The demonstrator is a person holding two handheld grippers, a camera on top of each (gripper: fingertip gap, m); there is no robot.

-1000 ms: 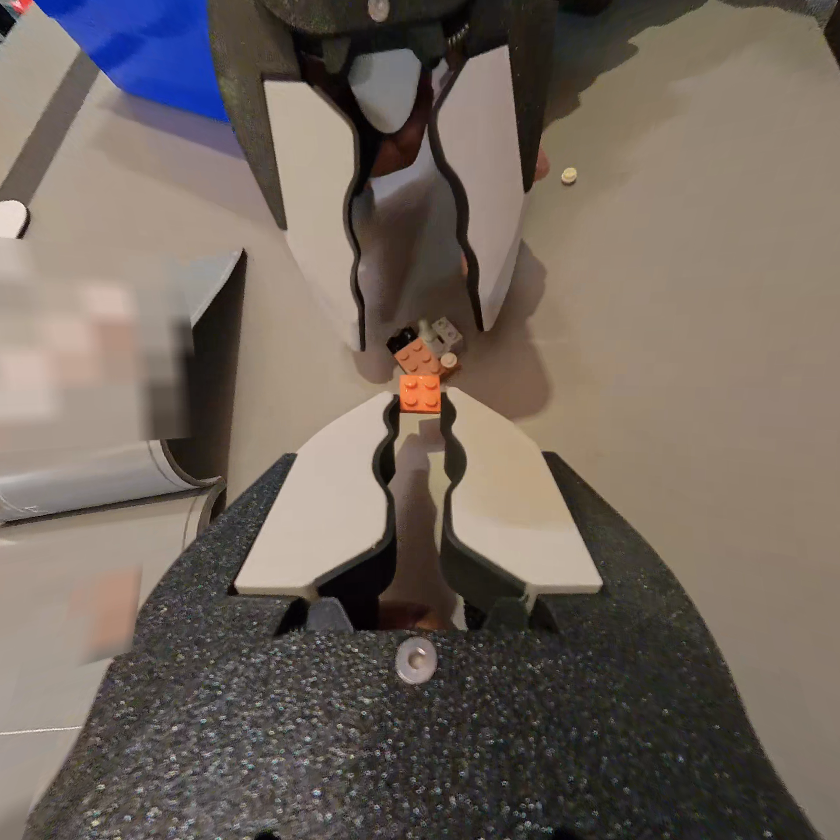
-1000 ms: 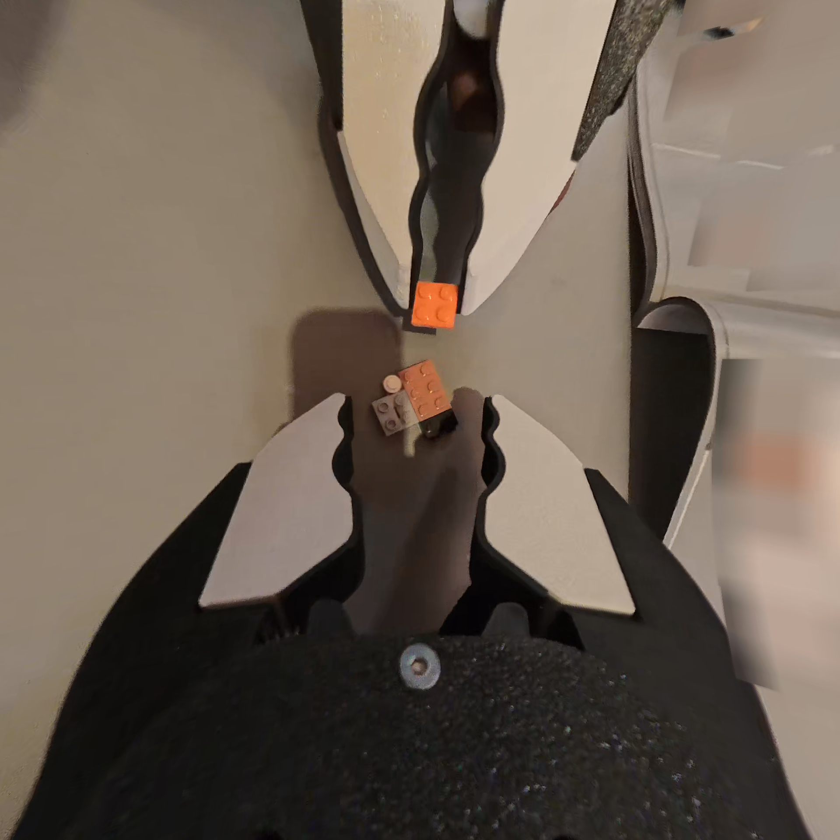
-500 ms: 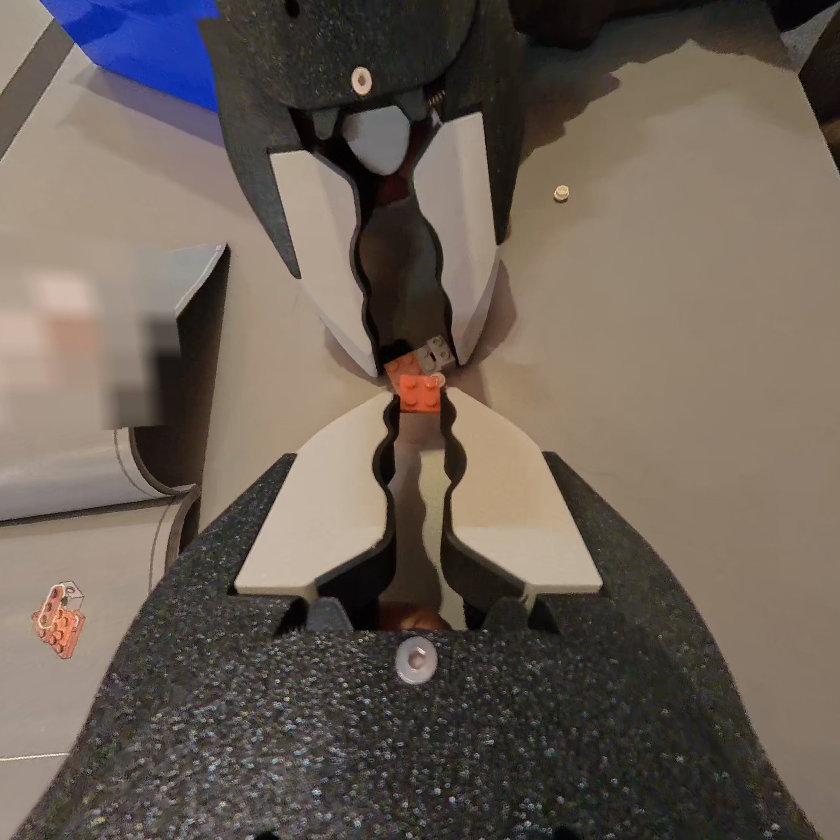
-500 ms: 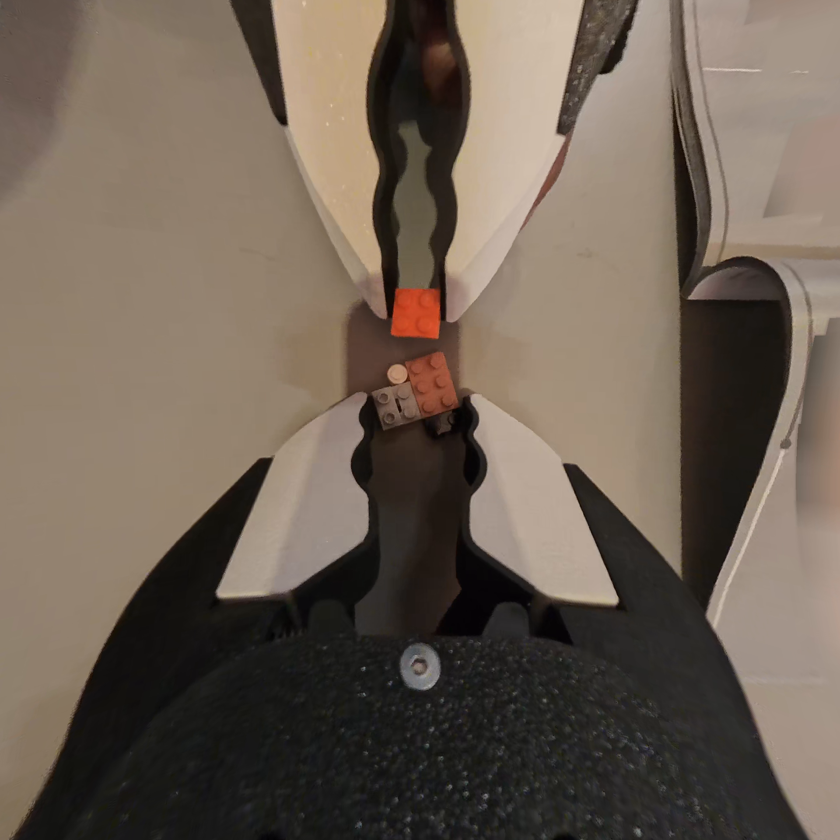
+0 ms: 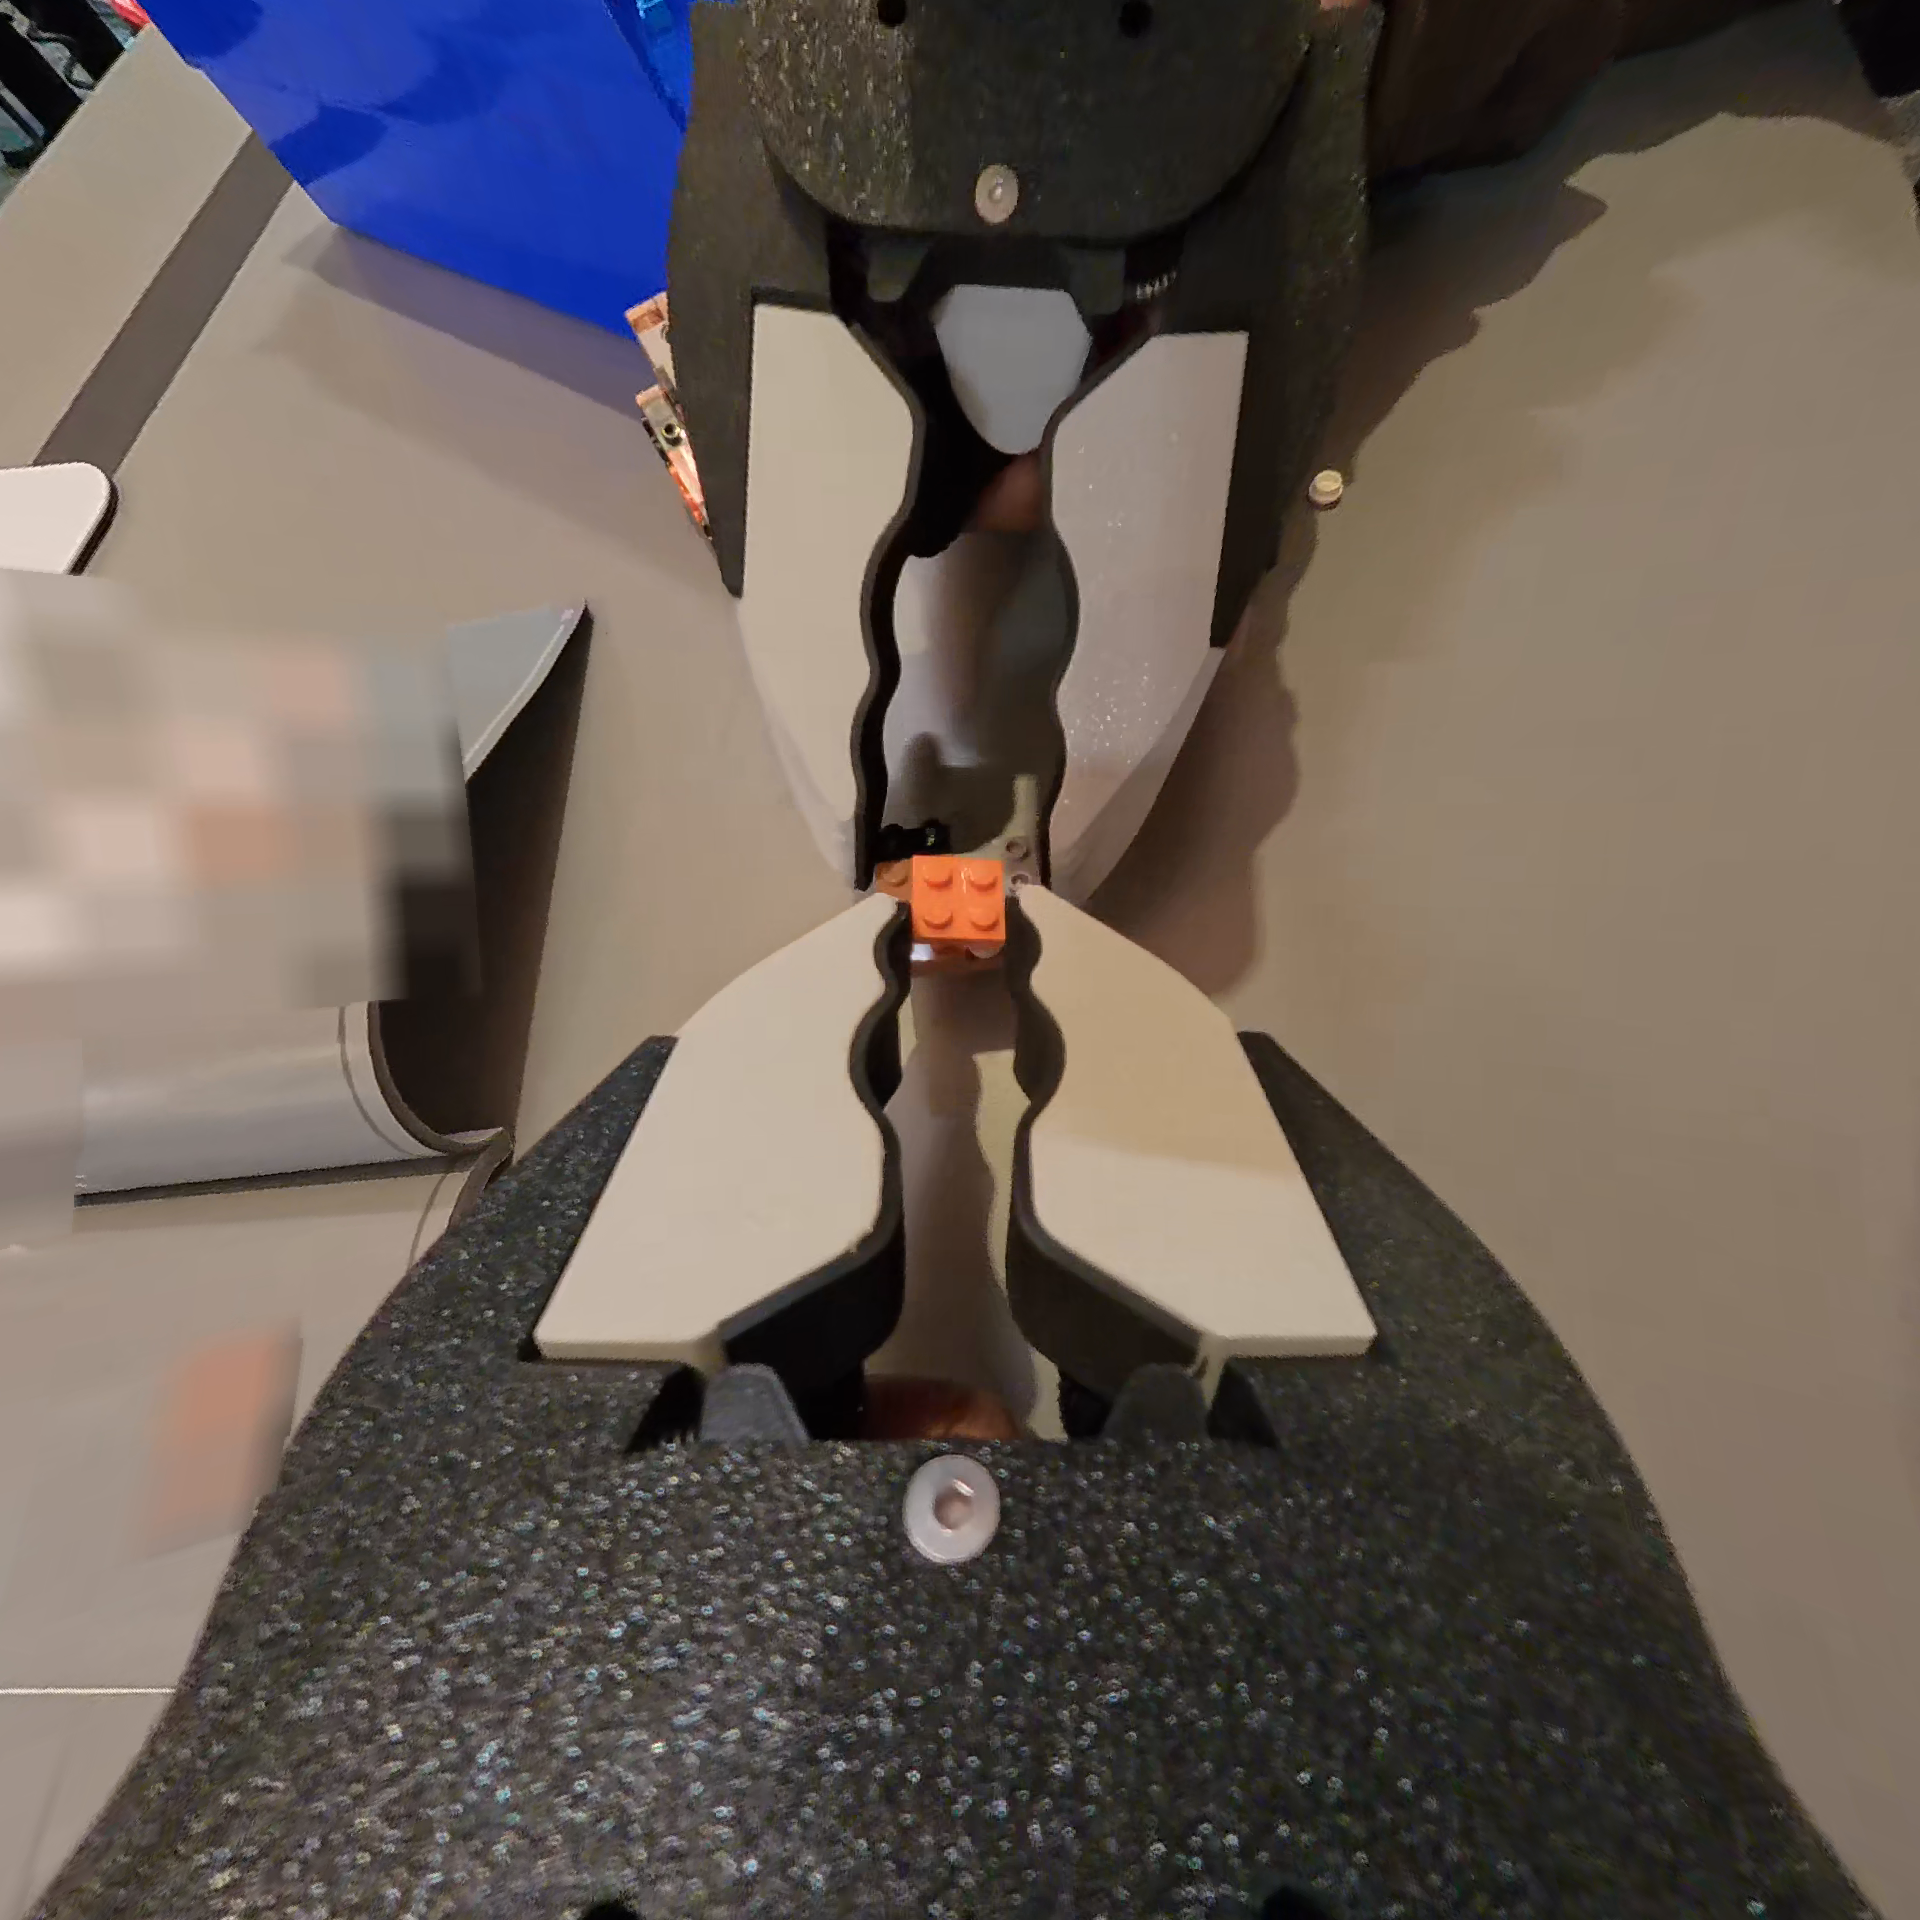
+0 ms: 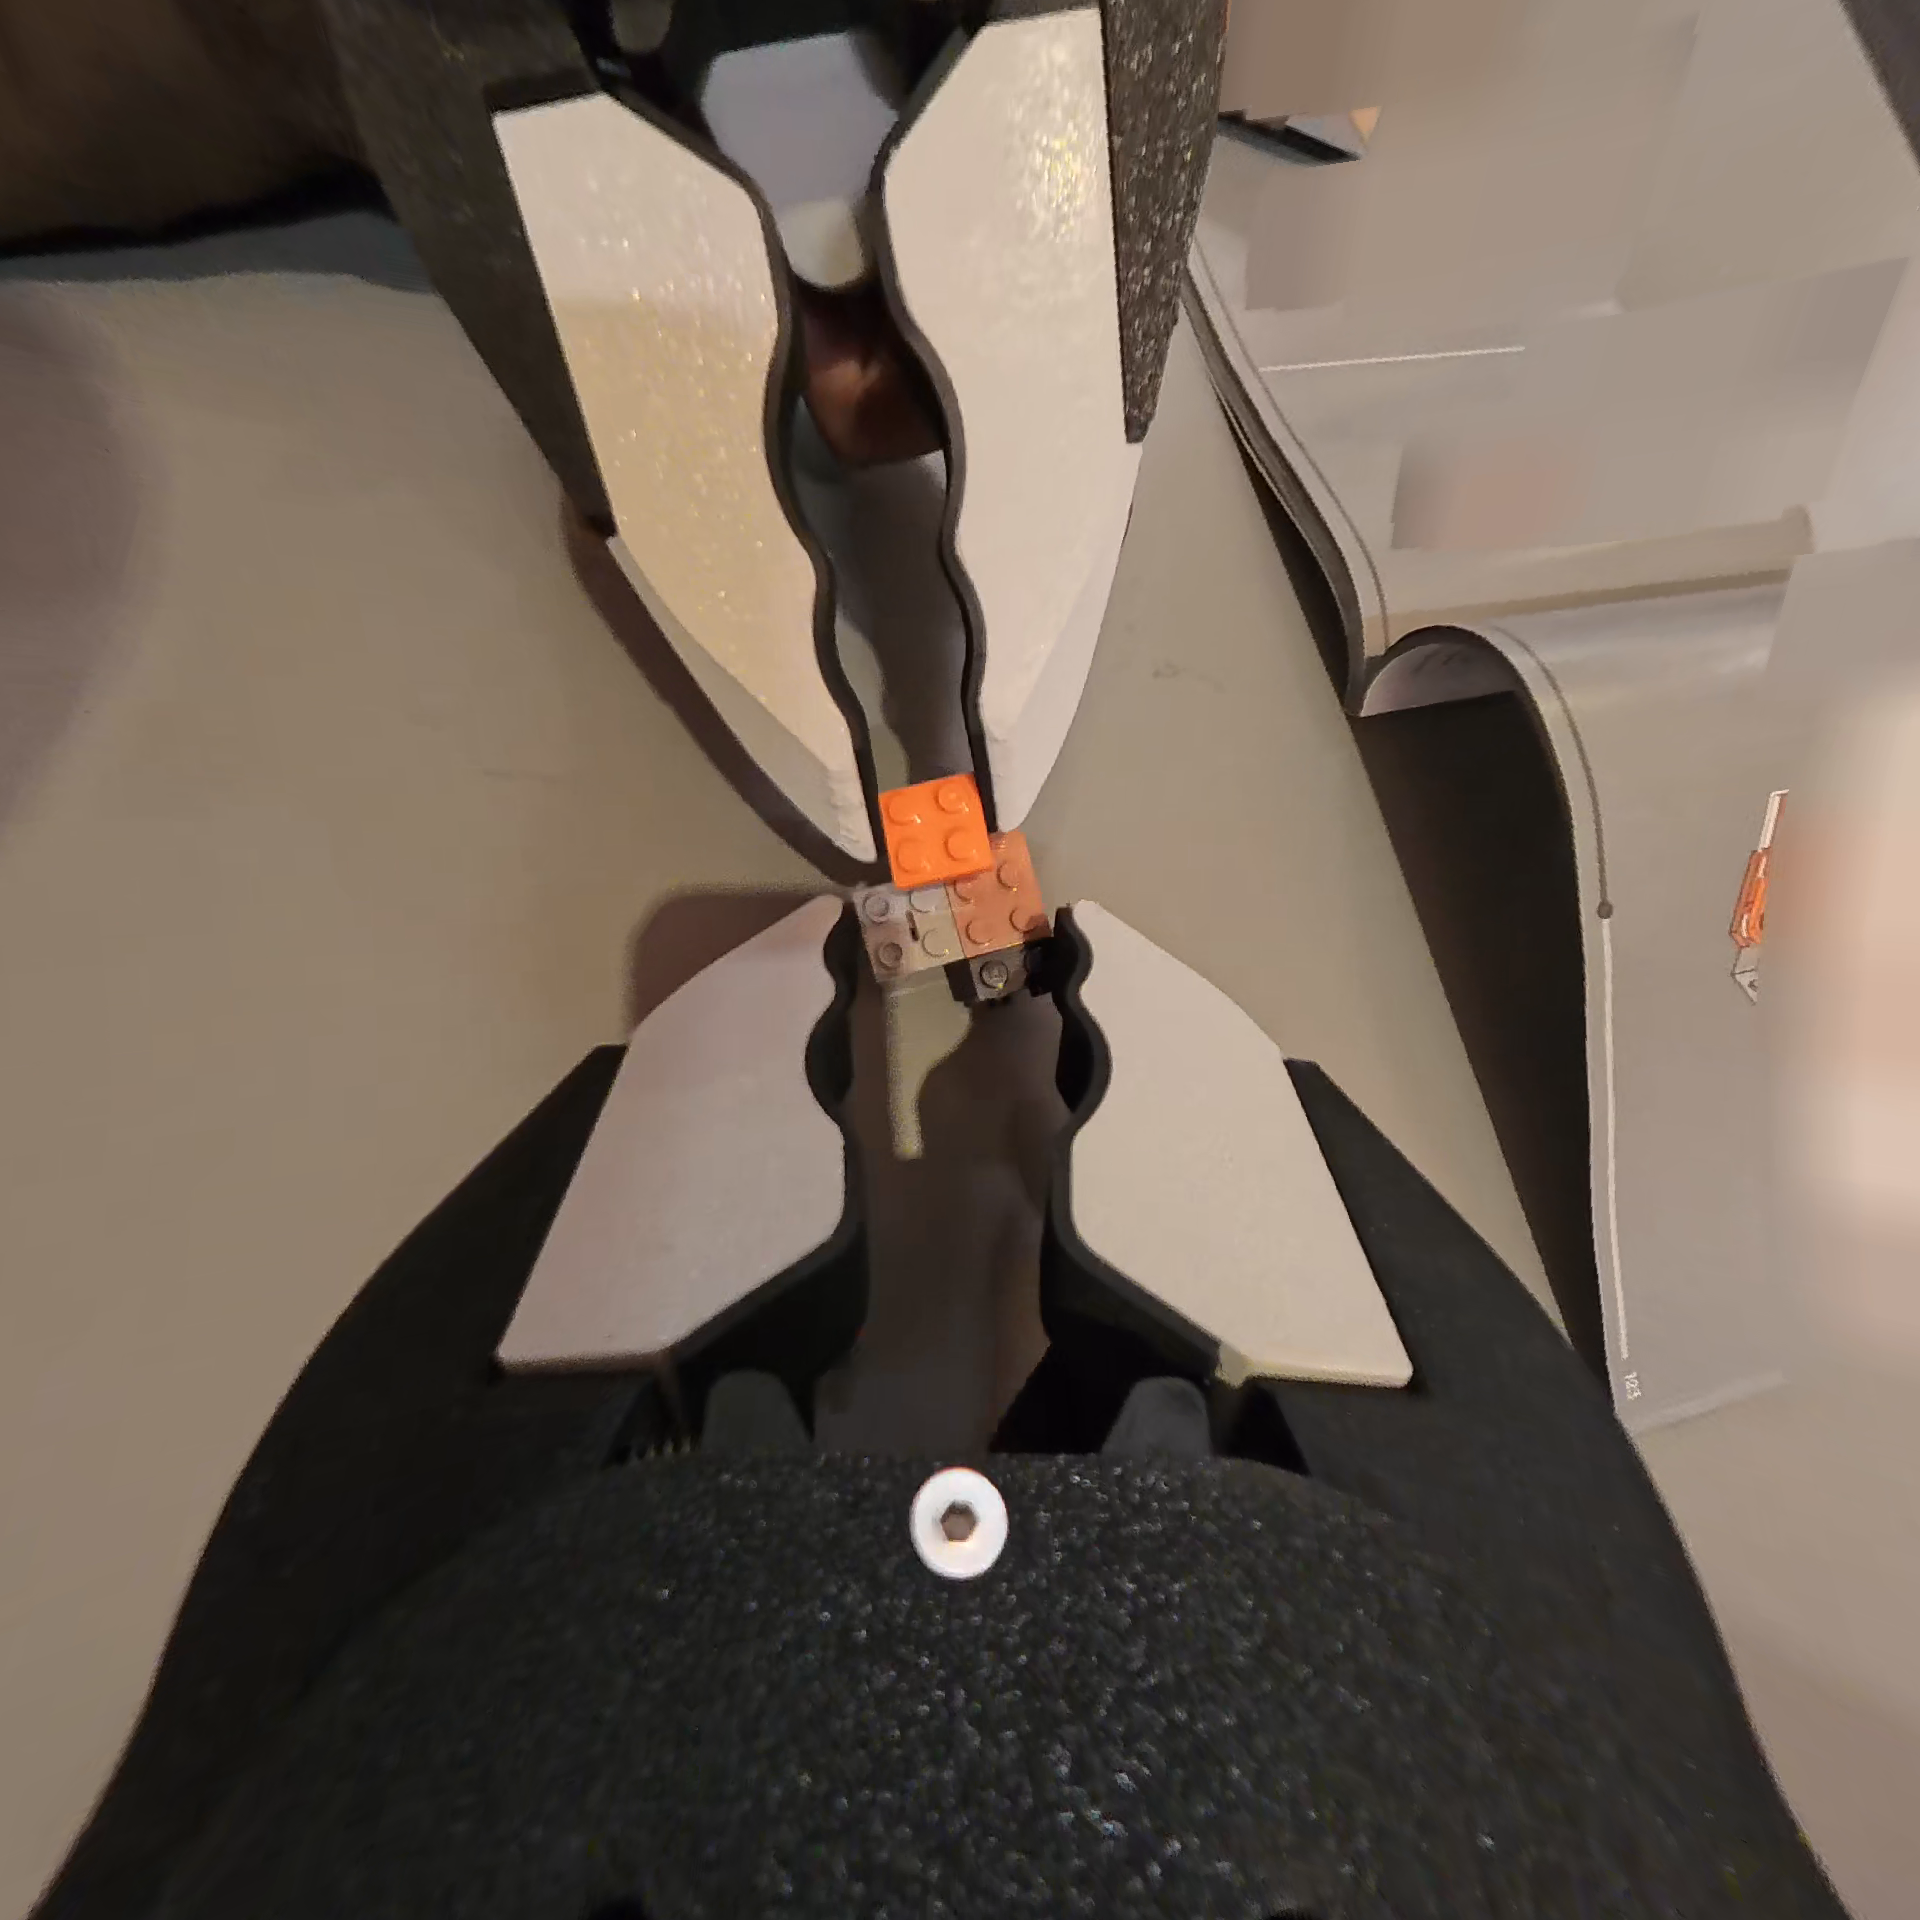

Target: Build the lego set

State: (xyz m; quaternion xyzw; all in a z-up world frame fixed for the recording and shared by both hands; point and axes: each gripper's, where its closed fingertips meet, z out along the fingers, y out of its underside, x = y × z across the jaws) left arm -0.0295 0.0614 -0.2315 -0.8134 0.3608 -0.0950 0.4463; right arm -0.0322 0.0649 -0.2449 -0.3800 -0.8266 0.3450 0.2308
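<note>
Mid-frame, left gripper [image 5: 958, 909] clamped on orange 2x2 plate [image 5: 958, 904], right gripper [image 6: 954, 925] clamped around small grey-brown assembly [image 6: 951, 925]; mating step, next needs stud alignment, press down.

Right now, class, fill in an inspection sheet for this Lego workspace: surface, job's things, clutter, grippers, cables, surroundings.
Surface: grey table, matte, shadowed under the tools.
Job's things: orange 2x2 plate held just over the small assembly of grey, brown-orange and black pieces; whether it is seated cannot be told.
Clutter: one loose tan round stud off to the side.
Grippers: left gripper jaws shut on the orange plate; right gripper jaws closed around the assembly's sides.
Cables: nothing seen.
Surroundings: open instruction booklet beside the work; blue box at the far edge.
</note>
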